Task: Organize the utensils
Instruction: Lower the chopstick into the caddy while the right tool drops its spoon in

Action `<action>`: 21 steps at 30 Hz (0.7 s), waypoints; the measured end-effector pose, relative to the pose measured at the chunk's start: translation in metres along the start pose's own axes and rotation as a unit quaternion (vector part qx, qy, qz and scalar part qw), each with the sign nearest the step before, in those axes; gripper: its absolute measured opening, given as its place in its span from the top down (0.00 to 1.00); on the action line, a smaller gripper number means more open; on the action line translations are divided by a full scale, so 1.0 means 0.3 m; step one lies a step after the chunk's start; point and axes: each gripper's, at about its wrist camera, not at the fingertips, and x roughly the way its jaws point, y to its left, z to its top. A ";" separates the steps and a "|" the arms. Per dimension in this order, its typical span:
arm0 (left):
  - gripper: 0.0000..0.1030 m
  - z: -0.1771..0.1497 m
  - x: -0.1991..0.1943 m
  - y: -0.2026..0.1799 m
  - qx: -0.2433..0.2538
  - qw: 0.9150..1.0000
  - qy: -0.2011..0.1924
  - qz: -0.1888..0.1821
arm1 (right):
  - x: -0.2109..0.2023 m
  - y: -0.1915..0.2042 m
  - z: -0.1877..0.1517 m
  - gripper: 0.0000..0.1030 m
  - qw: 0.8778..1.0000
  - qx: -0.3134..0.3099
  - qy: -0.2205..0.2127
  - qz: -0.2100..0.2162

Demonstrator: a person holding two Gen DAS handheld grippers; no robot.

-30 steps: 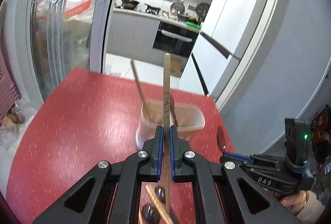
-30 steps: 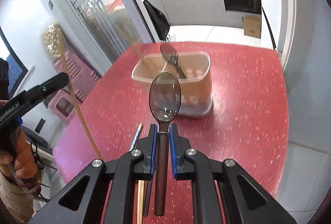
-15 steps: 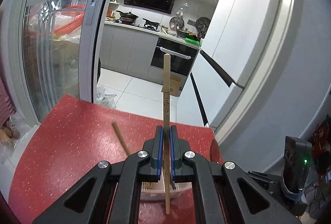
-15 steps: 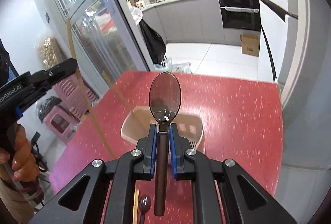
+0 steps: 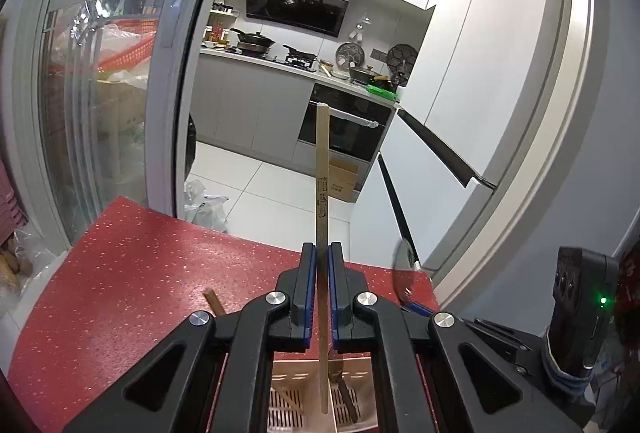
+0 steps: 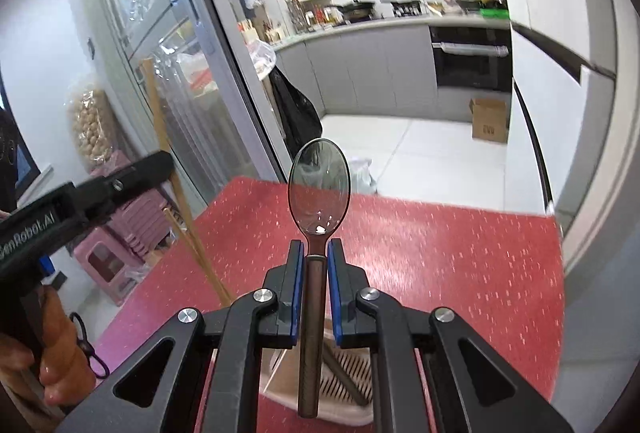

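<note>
My left gripper (image 5: 322,253) is shut on a wooden chopstick (image 5: 322,169) that stands upright; its lower end hangs over the slotted beige utensil holder (image 5: 286,405) below. My right gripper (image 6: 316,249) is shut on a dark metal spoon (image 6: 319,185), bowl up, handle end over the same holder (image 6: 348,381). The holder has a dark utensil (image 5: 345,389) and another chopstick (image 5: 213,301) leaning in it. In the right wrist view the left gripper (image 6: 160,163) and its chopstick (image 6: 160,129) show at left. The spoon bowl (image 5: 402,269) shows in the left wrist view.
The holder stands on a red speckled table (image 5: 132,265), which also shows in the right wrist view (image 6: 460,257). A glass sliding door (image 5: 112,93) is at the left, a white fridge (image 5: 500,93) at the right, and the kitchen floor lies beyond the table's far edge.
Both grippers rose and tilted up with their utensils still gripped. The holder slid from mid-view to under the fingers, so both utensils now hang above it.
</note>
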 end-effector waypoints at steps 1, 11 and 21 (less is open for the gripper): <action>0.67 -0.013 0.009 -0.004 0.004 1.000 0.000 0.002 | 0.010 0.007 -0.005 0.88 1.000 -0.008 -0.004 -0.003; 0.67 -0.178 0.047 -0.004 0.044 0.998 0.014 0.037 | 0.104 0.056 -0.143 0.88 0.992 -0.107 -0.042 -0.046; 0.67 -0.251 0.026 0.026 0.070 0.995 0.034 0.069 | 0.130 0.072 -0.234 0.88 0.988 -0.139 -0.027 -0.053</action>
